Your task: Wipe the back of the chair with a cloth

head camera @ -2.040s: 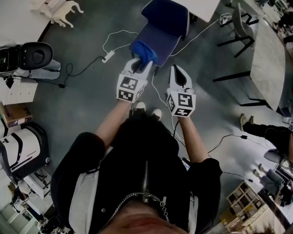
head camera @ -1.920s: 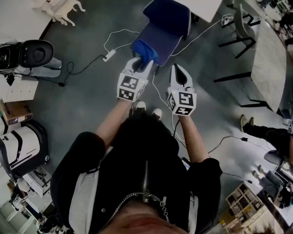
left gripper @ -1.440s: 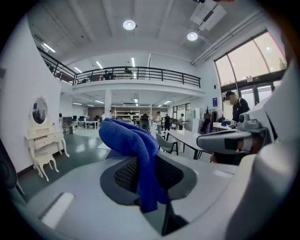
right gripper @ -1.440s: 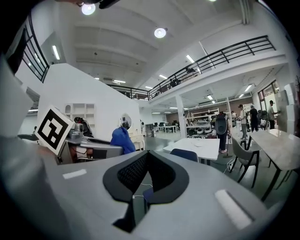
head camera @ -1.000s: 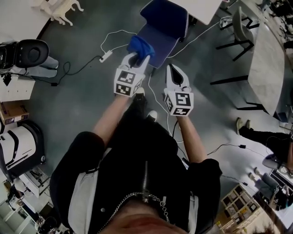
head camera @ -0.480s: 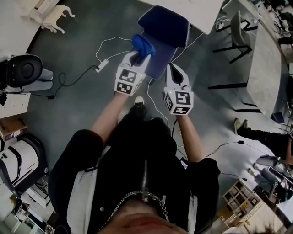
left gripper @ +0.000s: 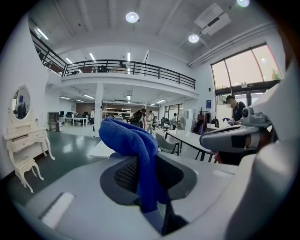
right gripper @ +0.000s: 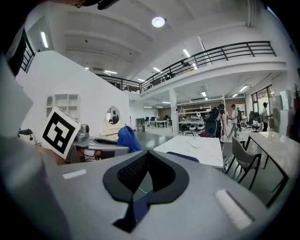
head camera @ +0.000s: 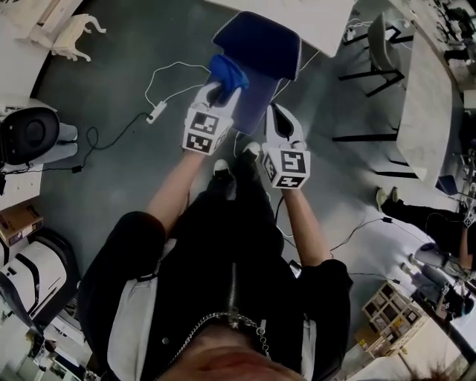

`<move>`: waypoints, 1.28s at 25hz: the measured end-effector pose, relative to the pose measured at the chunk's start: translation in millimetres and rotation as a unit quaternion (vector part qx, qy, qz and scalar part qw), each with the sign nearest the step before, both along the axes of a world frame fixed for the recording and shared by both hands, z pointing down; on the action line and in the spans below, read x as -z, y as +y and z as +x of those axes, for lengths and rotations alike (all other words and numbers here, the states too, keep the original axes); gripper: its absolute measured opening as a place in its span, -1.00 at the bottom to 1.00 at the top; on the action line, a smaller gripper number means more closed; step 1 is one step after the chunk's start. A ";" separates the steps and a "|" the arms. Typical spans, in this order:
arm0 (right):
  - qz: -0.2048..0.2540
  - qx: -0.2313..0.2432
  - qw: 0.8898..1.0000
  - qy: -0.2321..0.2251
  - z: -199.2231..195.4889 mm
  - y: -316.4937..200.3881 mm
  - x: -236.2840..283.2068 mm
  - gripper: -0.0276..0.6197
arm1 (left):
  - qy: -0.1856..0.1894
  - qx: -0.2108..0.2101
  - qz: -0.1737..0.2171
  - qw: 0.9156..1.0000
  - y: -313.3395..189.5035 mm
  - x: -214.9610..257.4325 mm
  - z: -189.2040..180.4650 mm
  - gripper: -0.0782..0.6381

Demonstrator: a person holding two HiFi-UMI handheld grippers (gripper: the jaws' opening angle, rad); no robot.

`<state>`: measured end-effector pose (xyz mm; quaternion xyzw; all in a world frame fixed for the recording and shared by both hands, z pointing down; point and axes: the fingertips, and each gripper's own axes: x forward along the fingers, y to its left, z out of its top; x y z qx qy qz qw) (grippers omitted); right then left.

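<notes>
Grey floor (head camera: 111, 186) fills most of the head view, and a white table (head camera: 297, 18) cuts across the top centre. The person stands in the lower half, both arms reaching up the frame. Just under the table's edge, upper centre, is the blue chair (head camera: 262, 48), its back towards the top and its seat running down towards the person's feet.

The left tool (head camera: 218, 92) sits at the chair's left edge. Its own view shows the jaws clamped on the blue cloth (left gripper: 133, 150), which bunches up above the pads and hangs down through them. From above, the cloth (head camera: 227, 72) overlaps the chair's left side; whether it presses on the chair I cannot tell.

The right tool (head camera: 274, 114) is just beside the left one, a little lower in the frame, over the seat's right part. In its own view the tips meet in a point and grip nothing, with only floor and a strip of blue chair showing through the gap behind them.

A thin white cable (head camera: 167, 82) snakes over the floor left of the chair.
</notes>
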<state>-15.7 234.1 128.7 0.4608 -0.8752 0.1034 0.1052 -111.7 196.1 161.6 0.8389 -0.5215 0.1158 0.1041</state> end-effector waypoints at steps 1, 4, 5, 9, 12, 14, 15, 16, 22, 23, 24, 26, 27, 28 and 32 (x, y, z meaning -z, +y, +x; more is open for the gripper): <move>-0.001 0.000 1.000 -0.002 -0.3 -5.8 -1.8 -0.91 | -0.002 0.000 -0.001 1.000 -6.7 -2.3 -0.5 -0.53; -0.003 0.001 1.000 -0.009 -0.4 -24.8 -6.9 -0.91 | -0.004 0.002 -0.001 1.000 -27.6 -3.4 0.8 -0.53; -0.004 0.002 1.000 -0.011 0.5 -32.3 -9.0 -0.91 | -0.007 0.003 -0.002 1.000 -34.4 -4.1 1.8 -0.53; -0.013 0.004 1.000 -0.019 6.2 -68.6 -16.7 -0.91 | -0.012 0.007 -0.005 1.000 -65.1 -5.5 6.8 -0.53; -0.021 0.011 0.999 -0.024 7.1 -98.1 -23.3 -0.91 | -0.015 0.017 -0.009 1.000 -92.4 -8.1 5.3 -0.53; -0.026 0.018 0.999 -0.026 9.7 -114.0 -26.9 -0.91 | -0.020 0.022 -0.015 0.999 -108.9 -13.5 6.6 -0.53; -0.026 0.020 0.999 -0.025 11.3 -122.4 -27.7 -0.91 | -0.023 0.021 -0.018 0.999 -117.3 -16.4 7.6 -0.53; -0.026 0.020 0.999 -0.024 12.9 -131.3 -28.3 -0.91 | -0.025 0.021 -0.019 0.999 -126.0 -18.6 8.5 -0.53; -0.038 0.015 0.999 -0.024 22.7 -181.7 -47.0 -0.91 | -0.031 0.025 -0.021 0.999 -174.4 -34.7 7.8 -0.53; -0.042 0.012 0.999 -0.025 23.3 -188.1 -51.2 -0.91 | -0.032 0.024 -0.022 0.999 -181.7 -38.3 6.8 -0.53; -0.046 0.008 0.999 -0.026 23.6 -193.3 -55.1 -0.91 | -0.034 0.022 -0.023 0.999 -188.4 -41.9 6.2 -0.53; -0.052 0.002 0.998 -0.026 23.0 -201.3 -63.1 -0.91 | -0.036 0.016 -0.024 0.999 -200.9 -50.3 4.9 -0.53; -0.056 0.000 0.998 -0.026 22.1 -204.2 -67.4 -0.91 | -0.037 0.015 -0.025 0.999 -206.8 -55.7 3.3 -0.53; -0.059 -0.003 0.998 -0.026 20.9 -207.1 -72.1 -0.91 | -0.038 0.014 -0.027 0.999 -213.1 -62.4 0.7 -0.53; -0.069 -0.014 0.997 -0.028 23.3 -223.3 -96.4 -0.91 | -0.052 0.019 -0.028 0.998 -243.8 -92.0 -6.5 -0.53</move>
